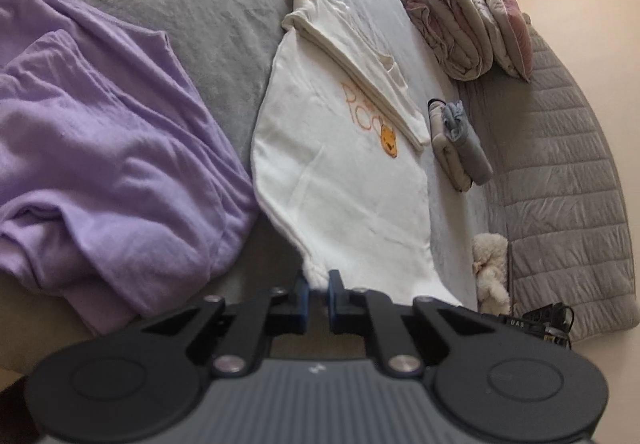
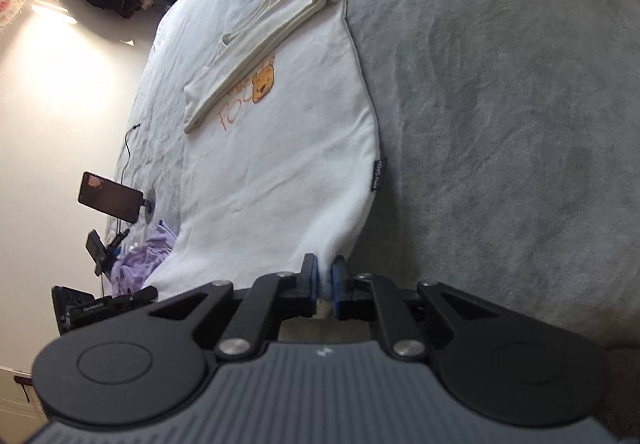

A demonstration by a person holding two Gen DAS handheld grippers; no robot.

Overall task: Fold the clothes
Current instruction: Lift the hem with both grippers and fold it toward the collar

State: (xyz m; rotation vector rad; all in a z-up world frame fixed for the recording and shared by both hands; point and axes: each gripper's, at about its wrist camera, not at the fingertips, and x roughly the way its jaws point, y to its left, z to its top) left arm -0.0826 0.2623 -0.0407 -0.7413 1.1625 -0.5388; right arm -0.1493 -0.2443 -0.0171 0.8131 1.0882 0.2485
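A cream shirt (image 1: 340, 180) lies spread on the grey bed (image 1: 192, 16), printed with orange letters and a bear face, one sleeve folded across its chest. The left gripper (image 1: 318, 294) and right gripper (image 2: 326, 278) each have their jaws clamped on a hem corner. A purple garment (image 1: 100, 148) lies crumpled just beside it.
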